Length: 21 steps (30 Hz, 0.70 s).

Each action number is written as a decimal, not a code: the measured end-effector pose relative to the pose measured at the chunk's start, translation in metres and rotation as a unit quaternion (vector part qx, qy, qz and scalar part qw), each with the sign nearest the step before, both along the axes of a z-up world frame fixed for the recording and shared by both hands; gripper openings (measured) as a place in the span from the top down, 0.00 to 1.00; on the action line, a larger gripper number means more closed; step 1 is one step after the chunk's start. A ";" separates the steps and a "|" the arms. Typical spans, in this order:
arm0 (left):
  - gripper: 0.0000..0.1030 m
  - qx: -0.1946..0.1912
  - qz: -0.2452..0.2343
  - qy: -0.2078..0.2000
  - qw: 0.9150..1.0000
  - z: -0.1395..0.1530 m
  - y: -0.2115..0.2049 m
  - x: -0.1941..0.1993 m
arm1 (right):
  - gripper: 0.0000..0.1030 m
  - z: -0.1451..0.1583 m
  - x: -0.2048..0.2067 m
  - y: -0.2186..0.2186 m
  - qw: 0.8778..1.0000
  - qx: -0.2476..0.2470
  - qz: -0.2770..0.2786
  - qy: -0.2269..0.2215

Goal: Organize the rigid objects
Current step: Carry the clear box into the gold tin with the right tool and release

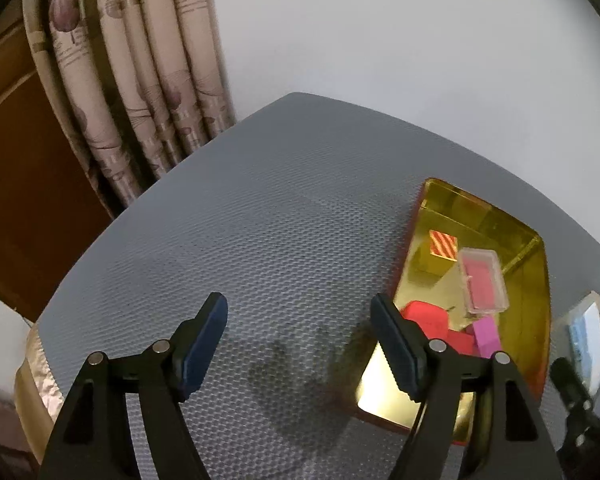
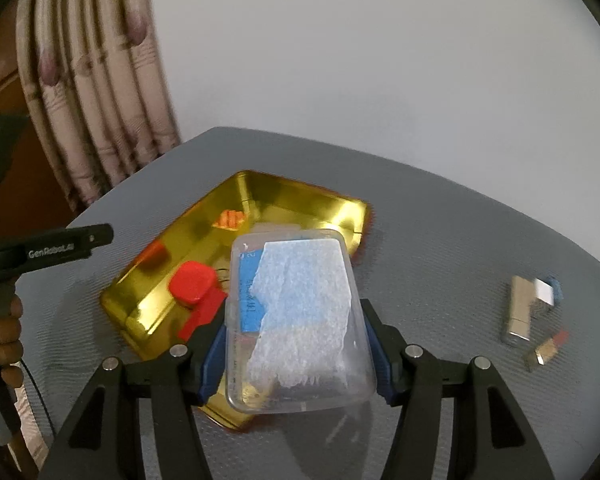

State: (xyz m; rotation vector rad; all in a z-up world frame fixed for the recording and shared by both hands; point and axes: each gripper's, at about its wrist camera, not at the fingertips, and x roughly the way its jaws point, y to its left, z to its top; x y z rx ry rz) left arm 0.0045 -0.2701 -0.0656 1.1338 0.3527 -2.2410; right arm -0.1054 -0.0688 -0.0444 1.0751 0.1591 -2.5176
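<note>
A gold tin tray (image 1: 536, 320) lies on the grey mat. It holds a clear case with a pink insert (image 1: 483, 282), a red block (image 1: 428, 318), a purple block (image 1: 486, 336) and a red-striped piece (image 1: 443, 245). My left gripper (image 1: 300, 344) is open and empty over the mat, left of the tray. My right gripper (image 2: 296, 356) is shut on a clear plastic box (image 2: 300, 320) with blue and white contents, held above the tray's (image 2: 148, 300) near end. The red block (image 2: 194, 284) shows beside the box.
A silver block (image 2: 518, 308), a small white and blue piece (image 2: 548, 290) and a small brass piece (image 2: 544, 354) lie on the mat (image 2: 440, 240) to the right. A curtain (image 1: 132, 80) hangs behind the table's far left corner. The left gripper (image 2: 52, 250) shows at the left.
</note>
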 end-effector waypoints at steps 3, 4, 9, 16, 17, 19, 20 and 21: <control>0.29 0.005 0.009 0.001 1.000 0.000 -0.007 0.003 | 0.42 -0.004 -0.003 -0.023 1.000 0.004 0.016 -0.009; 0.29 0.009 0.010 0.002 1.000 0.000 -0.009 0.005 | 0.42 -0.006 -0.004 -0.029 1.000 0.006 0.019 -0.011; 0.28 0.023 0.020 0.000 1.000 -0.003 -0.014 0.007 | 0.42 -0.013 -0.007 -0.056 0.999 0.018 0.037 -0.025; 0.27 0.023 0.021 0.001 1.000 -0.004 -0.012 0.006 | 0.42 -0.024 -0.016 -0.068 0.998 0.025 0.028 -0.048; 0.27 0.023 0.021 0.000 1.000 -0.004 -0.012 0.006 | 0.42 -0.026 -0.018 -0.069 0.998 0.026 0.027 -0.050; 0.26 0.026 0.019 -0.001 0.999 -0.005 -0.013 0.005 | 0.41 -0.029 -0.021 -0.070 0.998 0.029 0.025 -0.054; 0.26 0.026 0.019 -0.002 0.999 -0.005 -0.013 0.004 | 0.41 -0.031 -0.022 -0.070 0.998 0.029 0.024 -0.056; 0.26 0.027 0.020 -0.003 0.999 -0.006 -0.013 0.003 | 0.41 -0.032 -0.023 -0.070 0.998 0.029 0.024 -0.059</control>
